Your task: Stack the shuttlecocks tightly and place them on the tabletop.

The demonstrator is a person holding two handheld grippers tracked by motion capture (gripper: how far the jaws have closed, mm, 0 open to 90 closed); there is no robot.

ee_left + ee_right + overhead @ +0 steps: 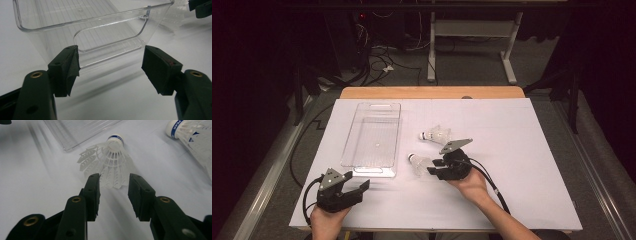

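Reaching right tongs, jaws apart, at near shuttlecock's skirt, left tongs wide apart before clear tray on tabletop

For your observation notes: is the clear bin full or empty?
Empty: the clear bin shows only its ribbed floor; both shuttlecocks lie outside on the table.

Second shuttlecock cut by frame edge (lettering partly lost).
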